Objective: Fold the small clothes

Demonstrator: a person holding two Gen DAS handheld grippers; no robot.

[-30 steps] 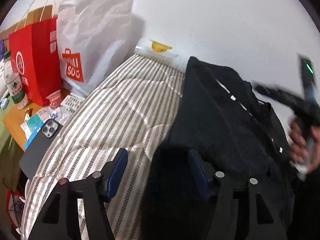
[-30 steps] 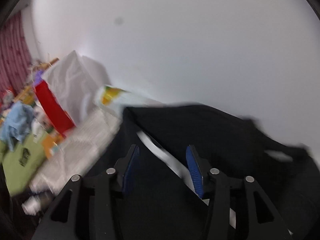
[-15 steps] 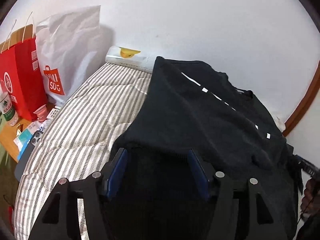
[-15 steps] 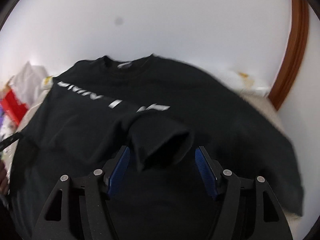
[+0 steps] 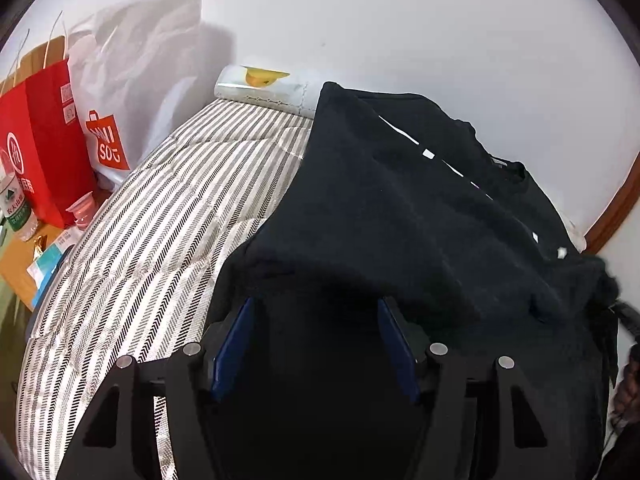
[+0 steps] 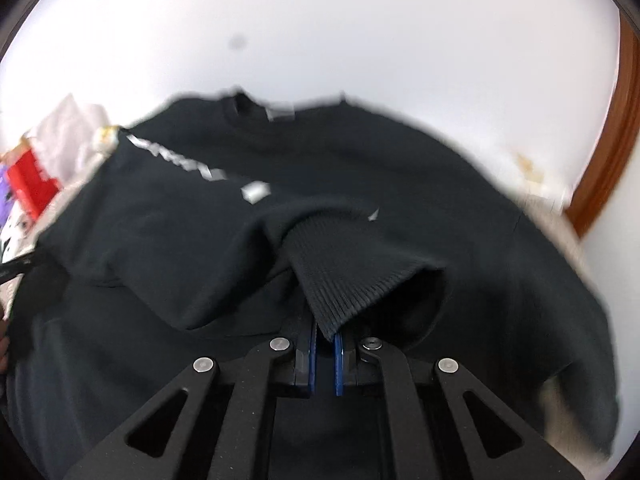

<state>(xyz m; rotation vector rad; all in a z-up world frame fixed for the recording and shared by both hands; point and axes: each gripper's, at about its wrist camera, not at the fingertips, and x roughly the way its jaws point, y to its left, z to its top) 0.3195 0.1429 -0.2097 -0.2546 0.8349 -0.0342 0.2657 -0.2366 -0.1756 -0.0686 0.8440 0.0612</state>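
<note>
A black sweatshirt with white lettering lies spread on a striped bed cover. My left gripper is open, its blue pads wide apart over the sweatshirt's near hem, holding nothing. In the right wrist view the sweatshirt fills the frame with the collar at the far side. My right gripper is shut on the ribbed cuff of a sleeve, which is lifted and folded over the body. The right gripper also shows at the right edge of the left wrist view.
A white shopping bag and a red bag stand at the bed's far left. A water bottle, a pink cup and papers lie beside them. A white wall is behind; brown wood trim runs at the right.
My right gripper closed on the sleeve cuff, which lay between open pads half a second ago. My left gripper stayed open and moved in over the hem.
</note>
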